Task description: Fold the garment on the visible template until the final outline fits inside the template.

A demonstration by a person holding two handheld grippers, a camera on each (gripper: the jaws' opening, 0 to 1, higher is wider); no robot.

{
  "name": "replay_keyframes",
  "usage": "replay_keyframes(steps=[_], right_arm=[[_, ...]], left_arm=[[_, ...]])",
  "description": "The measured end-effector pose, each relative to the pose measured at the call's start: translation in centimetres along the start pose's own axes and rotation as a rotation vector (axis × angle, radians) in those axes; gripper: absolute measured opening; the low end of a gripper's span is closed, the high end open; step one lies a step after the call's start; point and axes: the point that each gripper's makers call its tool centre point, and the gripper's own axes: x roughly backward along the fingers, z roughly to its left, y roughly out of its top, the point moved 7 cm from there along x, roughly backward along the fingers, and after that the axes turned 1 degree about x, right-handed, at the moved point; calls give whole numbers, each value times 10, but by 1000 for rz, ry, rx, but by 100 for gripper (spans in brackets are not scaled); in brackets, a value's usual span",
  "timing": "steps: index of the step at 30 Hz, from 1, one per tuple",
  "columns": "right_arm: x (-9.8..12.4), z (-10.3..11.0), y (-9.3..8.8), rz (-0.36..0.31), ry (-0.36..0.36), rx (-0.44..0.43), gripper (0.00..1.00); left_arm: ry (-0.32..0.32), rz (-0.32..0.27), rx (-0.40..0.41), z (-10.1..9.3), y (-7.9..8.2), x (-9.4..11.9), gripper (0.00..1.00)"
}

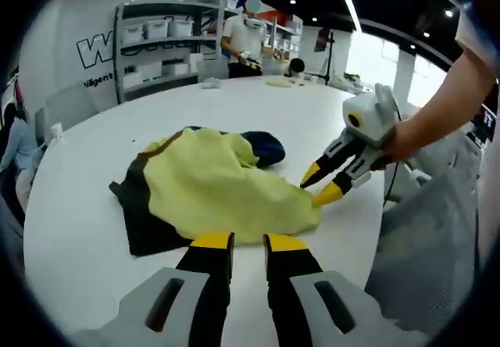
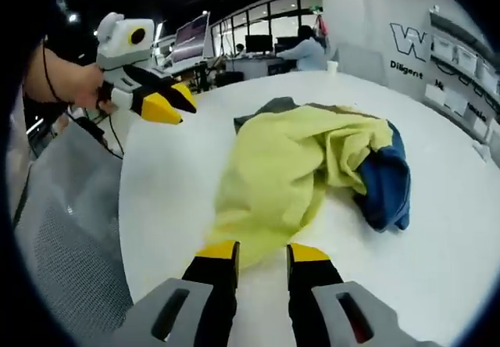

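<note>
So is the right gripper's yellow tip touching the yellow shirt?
Cannot tell. In the left gripper view the right gripper has its tips at the garment's edge, with no clear gap or contact.

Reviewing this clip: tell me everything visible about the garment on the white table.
The garment is a soft, crumpled heap, not yet folded flat. Most of it is pale yellow fabric; a dark band runs along one edge and a blue part bunches at the far side. It lies on the white table, wrinkled and partly doubled over itself. The right gripper has its open yellow tips at the yellow edge; whether they touch it is unclear. The left gripper sits open just short of its near hem.
</note>
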Motion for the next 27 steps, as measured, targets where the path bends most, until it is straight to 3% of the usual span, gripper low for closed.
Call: replay_keyframes(steps=[2, 5, 11, 13, 17, 21, 23, 27], right_arm=[[-1, 4, 1, 6, -6, 31, 13], [-2, 9, 0, 26, 2, 39, 0], [-1, 22, 2, 21, 40, 53, 0], [0, 30, 13, -38, 72, 48, 0], [1, 45, 26, -62, 117, 57, 0], [-3, 63, 47, -139, 176, 53, 0], [-3, 71, 60, -188, 208, -3, 0], [-3, 74, 79, -234, 218, 20, 0]], left_arm=[[3, -3, 6, -2, -2, 3, 13], [8, -8, 9, -4, -4, 7, 13], [4, -14, 6, -11, -7, 13, 9], [-2, -13, 5, -13, -9, 14, 9], [-27, -12, -8, -21, -11, 15, 9], [-65, 2, -49, -33, -11, 12, 11], [-97, -3, -77, -40, -8, 9, 13], [-138, 24, -171, -56, -4, 1, 19]])
